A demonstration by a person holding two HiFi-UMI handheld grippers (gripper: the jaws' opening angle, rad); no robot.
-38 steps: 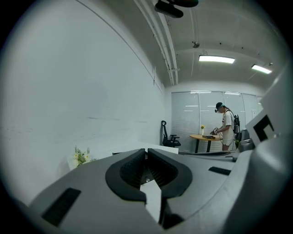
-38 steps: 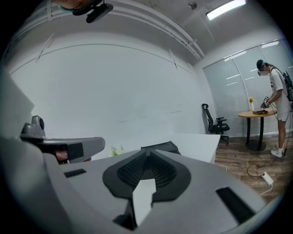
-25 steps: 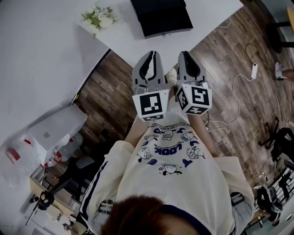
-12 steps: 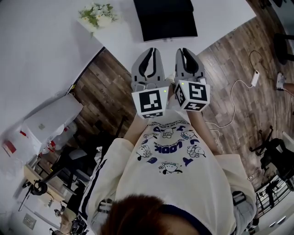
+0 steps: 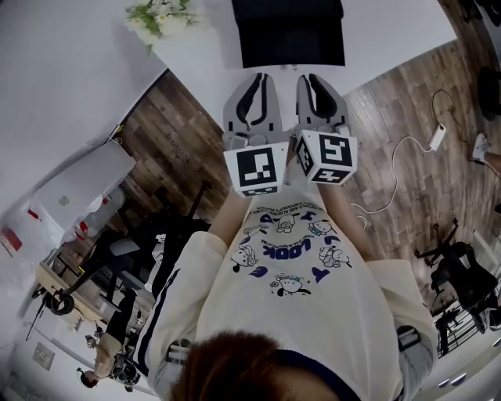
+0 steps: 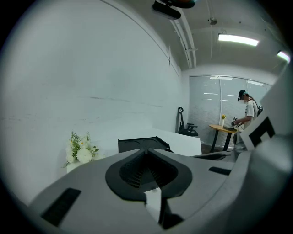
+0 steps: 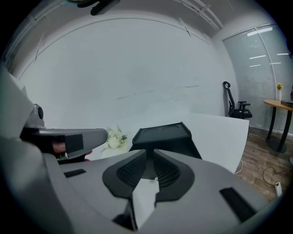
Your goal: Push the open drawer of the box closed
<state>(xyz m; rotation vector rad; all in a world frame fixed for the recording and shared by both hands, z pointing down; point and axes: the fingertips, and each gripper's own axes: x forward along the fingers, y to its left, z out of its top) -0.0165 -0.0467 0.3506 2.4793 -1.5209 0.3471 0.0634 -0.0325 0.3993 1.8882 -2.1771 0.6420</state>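
Note:
The black box (image 5: 288, 31) stands on the white table (image 5: 211, 70) ahead of me, also seen past the jaws in the left gripper view (image 6: 144, 144) and the right gripper view (image 7: 165, 135). I cannot make out its drawer from here. My left gripper (image 5: 262, 76) and right gripper (image 5: 309, 76) are held side by side in the air at the table's near edge, short of the box and not touching it. Each has its jaws together with nothing between them, as the left gripper (image 6: 147, 149) and right gripper (image 7: 150, 153) show in their own views.
A bunch of white flowers (image 5: 156, 17) sits on the table left of the box. White cartons (image 5: 78, 184) lie on the wooden floor at left, a cable and power strip (image 5: 434, 137) at right. Far off, an office chair (image 6: 187, 128) and a person at a desk (image 6: 249, 109).
Both grippers have moved forward together toward the table; the box and flowers now lie closer ahead. The jaws look the same.

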